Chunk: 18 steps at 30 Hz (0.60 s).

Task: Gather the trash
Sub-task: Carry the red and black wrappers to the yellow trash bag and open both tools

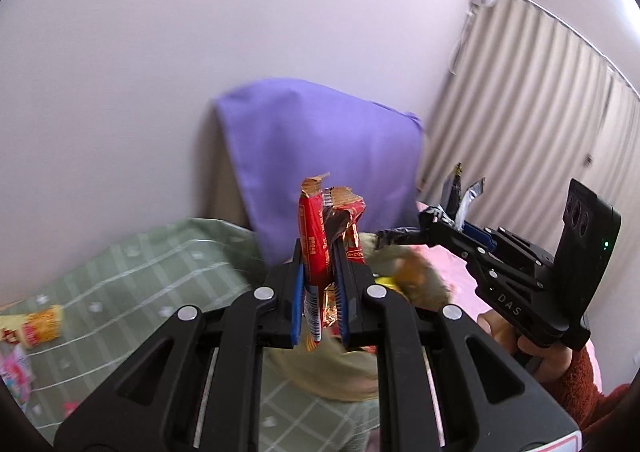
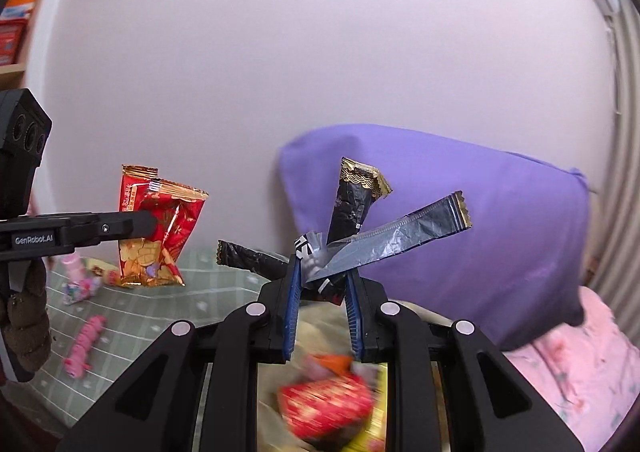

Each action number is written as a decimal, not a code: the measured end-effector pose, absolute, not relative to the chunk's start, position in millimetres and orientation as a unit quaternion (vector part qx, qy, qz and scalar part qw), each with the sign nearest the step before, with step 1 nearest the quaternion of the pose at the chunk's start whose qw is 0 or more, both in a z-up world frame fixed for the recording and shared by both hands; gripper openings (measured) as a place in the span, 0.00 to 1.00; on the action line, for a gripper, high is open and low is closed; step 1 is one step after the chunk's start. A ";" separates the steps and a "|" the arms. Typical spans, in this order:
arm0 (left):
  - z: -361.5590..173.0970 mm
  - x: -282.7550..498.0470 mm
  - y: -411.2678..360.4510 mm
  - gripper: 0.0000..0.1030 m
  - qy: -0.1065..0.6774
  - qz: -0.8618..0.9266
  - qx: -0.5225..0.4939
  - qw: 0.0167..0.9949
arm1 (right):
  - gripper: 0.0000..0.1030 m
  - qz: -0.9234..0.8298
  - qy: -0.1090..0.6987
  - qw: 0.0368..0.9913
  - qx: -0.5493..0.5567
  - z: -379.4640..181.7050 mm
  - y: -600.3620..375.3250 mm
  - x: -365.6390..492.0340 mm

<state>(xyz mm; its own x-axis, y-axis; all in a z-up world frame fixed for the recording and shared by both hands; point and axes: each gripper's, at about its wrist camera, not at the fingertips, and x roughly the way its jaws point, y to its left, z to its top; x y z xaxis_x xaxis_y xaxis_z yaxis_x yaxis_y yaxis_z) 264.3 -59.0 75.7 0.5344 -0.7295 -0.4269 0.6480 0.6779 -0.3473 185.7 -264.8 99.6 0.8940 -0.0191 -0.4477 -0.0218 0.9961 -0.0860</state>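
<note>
Red wrappers (image 1: 320, 248) in left claw (image 1: 320, 272)

left wrist: looking close along its fingers toward the pillow (image 1: 320, 155) | right wrist: facing likewise, close | both sharing pillow, wall (image 2: 280, 51), bedspread (image 1: 152, 264)

Red-and-gold wrappers (image 1: 320, 252) w/ a barcode strip; black wrappers (image 2: 356, 195) w/ gold scalloped ends, one showing a silver foil side. Behind them a plain purple pillow (image 2: 480, 219); left of pillow, a green bedspread (image 1: 132, 272) w/ pale grid lines & small white flowers. Right of pillow: pink floral blanket (image 2: 580, 364), grey-beige ribbed curtain (image 1: 540, 99).
</note>
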 end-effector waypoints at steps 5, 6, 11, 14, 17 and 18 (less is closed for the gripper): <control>62.5 267.8 -97.9 0.11 0.306 -0.422 -0.072 0.850 | 0.20 -0.025 0.242 0.969 -0.043 91.1 -285.5 168.9; 59.5 267.0 -105.9 0.11 0.311 -0.424 -0.068 0.848 | 0.20 -0.030 0.246 0.968 -0.039 88.0 -291.6 166.0; 48.1 268.4 -132.6 0.11 0.327 -0.433 -0.043 0.839 | 0.20 -0.053 0.261 0.964 -0.025 74.5 -312.7 161.2; 38.7 267.9 -140.2 0.11 0.343 -0.429 -0.035 0.835 | 0.20 -0.059 0.269 0.961 -0.019 65.8 -320.7 161.6; 34.3 268.5 -147.2 0.11 0.350 -0.434 -0.031 0.830 | 0.20 -0.057 0.281 0.958 -0.018 58.2 -323.8 163.5; 33.6 268.9 -151.5 0.11 0.350 -0.436 -0.026 0.829 | 0.20 -0.053 0.285 0.957 -0.017 55.6 -324.2 164.4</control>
<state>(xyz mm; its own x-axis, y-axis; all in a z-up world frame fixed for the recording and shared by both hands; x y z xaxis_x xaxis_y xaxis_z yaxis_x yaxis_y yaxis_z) 268.9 -151.5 33.6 0.3749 -0.7406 -0.5576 0.7043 0.6187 -0.3482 164.4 -324.2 55.6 0.8314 -0.1117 -0.5443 0.0925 0.9937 -0.0627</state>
